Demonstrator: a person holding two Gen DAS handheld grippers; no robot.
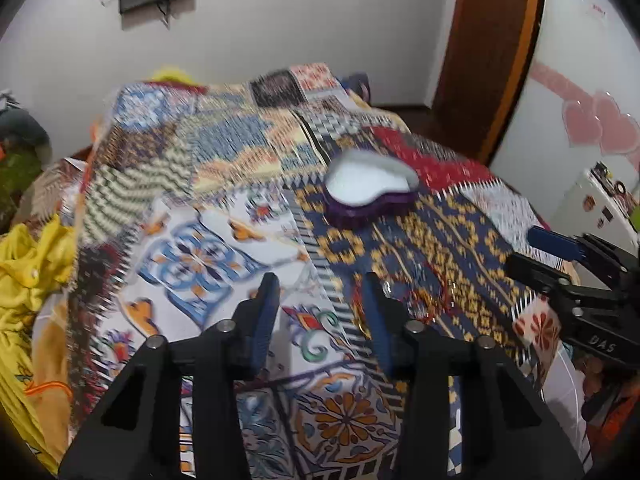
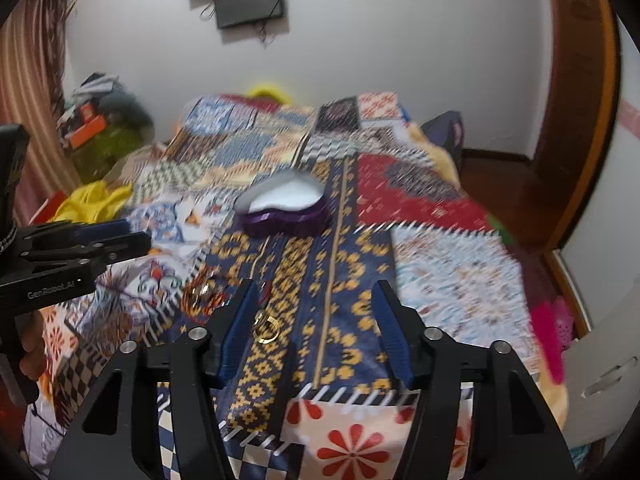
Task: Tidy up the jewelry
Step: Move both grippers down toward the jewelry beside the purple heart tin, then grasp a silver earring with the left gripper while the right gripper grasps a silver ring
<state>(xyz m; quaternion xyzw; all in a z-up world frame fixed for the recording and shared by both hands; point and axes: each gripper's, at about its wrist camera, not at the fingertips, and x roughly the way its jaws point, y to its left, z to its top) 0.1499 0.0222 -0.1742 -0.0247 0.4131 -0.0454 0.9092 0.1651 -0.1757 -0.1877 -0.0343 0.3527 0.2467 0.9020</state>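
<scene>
An open purple heart-shaped jewelry box (image 1: 370, 192) (image 2: 284, 204) with a white lining sits mid-bed on the patterned bedspread (image 1: 200, 248). A cluster of red and gold bangles (image 1: 420, 296) (image 2: 204, 296) lies nearer, just right of my left gripper (image 1: 320, 280). That gripper is open above the cloth with nothing between its fingers. My right gripper (image 2: 316, 286) is open too. Gold rings (image 2: 266, 326) lie on the blue and yellow band beside its left finger (image 2: 240, 320), untouched. Each gripper also shows in the other's view, the right gripper (image 1: 560, 256) and the left gripper (image 2: 120, 236).
Yellow clothes (image 1: 28, 272) are heaped at the bed's left side. A dark screen (image 2: 248, 0) hangs on the far wall. A wooden door frame (image 2: 580, 100) and a white cabinet (image 2: 600, 360) stand to the right, with pink items (image 2: 556, 328) by the bed's edge.
</scene>
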